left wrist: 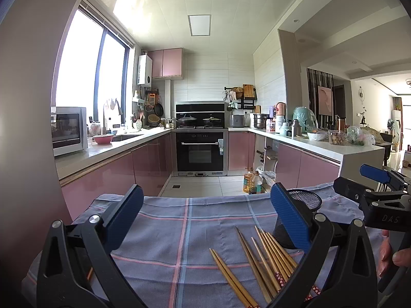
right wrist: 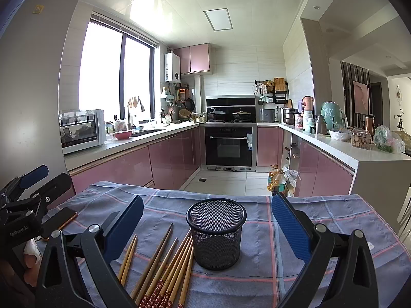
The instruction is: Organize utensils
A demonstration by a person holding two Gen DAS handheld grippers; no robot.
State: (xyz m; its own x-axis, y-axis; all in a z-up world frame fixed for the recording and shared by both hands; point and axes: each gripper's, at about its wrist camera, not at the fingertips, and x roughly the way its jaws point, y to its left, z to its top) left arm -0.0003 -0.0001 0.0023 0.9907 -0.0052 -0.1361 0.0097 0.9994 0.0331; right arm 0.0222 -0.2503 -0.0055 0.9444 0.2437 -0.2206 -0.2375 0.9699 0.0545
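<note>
Lettering "DAS" on right tool (left wrist: 380, 179); "GenRobot.AI" on left tool (right wrist: 38, 177); both spread wide, empty.

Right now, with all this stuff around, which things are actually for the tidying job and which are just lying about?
For the job:
- chopsticks, loose on the cloth
- mesh cup, upright and empty
- left tool and right tool, both open

Just lying about:
- phone on the cloth's left edge
- oil bottles on the floor
- microwave, pink bowl and pots on the kitchen counters
</note>
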